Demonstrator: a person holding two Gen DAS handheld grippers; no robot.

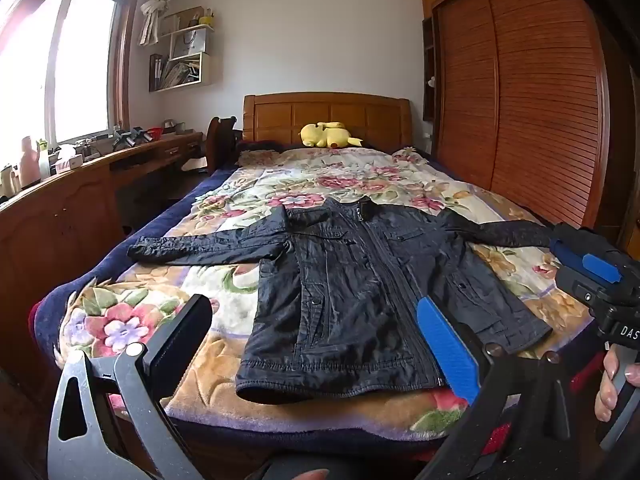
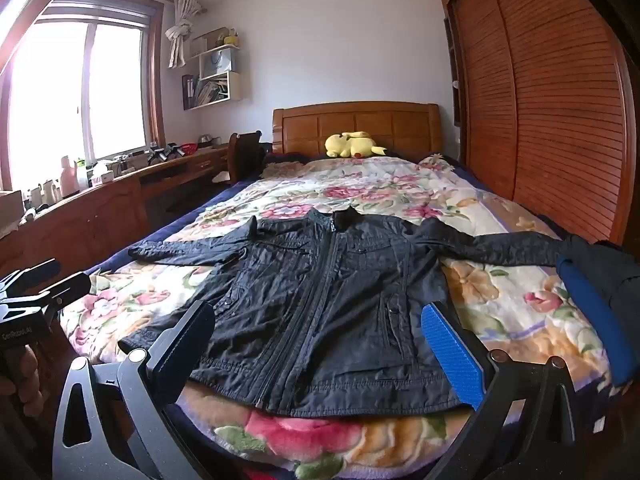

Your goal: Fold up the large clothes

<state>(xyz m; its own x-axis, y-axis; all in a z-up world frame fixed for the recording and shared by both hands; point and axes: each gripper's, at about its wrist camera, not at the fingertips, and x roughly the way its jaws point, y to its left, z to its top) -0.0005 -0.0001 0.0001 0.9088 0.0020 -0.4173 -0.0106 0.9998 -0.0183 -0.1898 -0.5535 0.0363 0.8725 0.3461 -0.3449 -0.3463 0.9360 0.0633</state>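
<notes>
The black jacket (image 1: pixel 352 280) lay flat on the floral blanket (image 1: pixel 248 196), ahead of and below both tongs, collar far, hem near, sleeves spread crosswise. The left gripper (image 1: pixel 316 344) and right gripper (image 2: pixel 320 344) both gaped wide, holding nothing, each nearest its own hem corner. Only the left view showed the right tool's side; the right view showed the full right sleeve (image 2: pixel 500 248).

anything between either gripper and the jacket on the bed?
Nothing visible. The black jacket lies flat, front up, sleeves spread, on the floral blanket. The left gripper and right gripper are both open, near its hem, with bare fabric ahead. The yellow plush toy sits far off by the headboard.
</notes>
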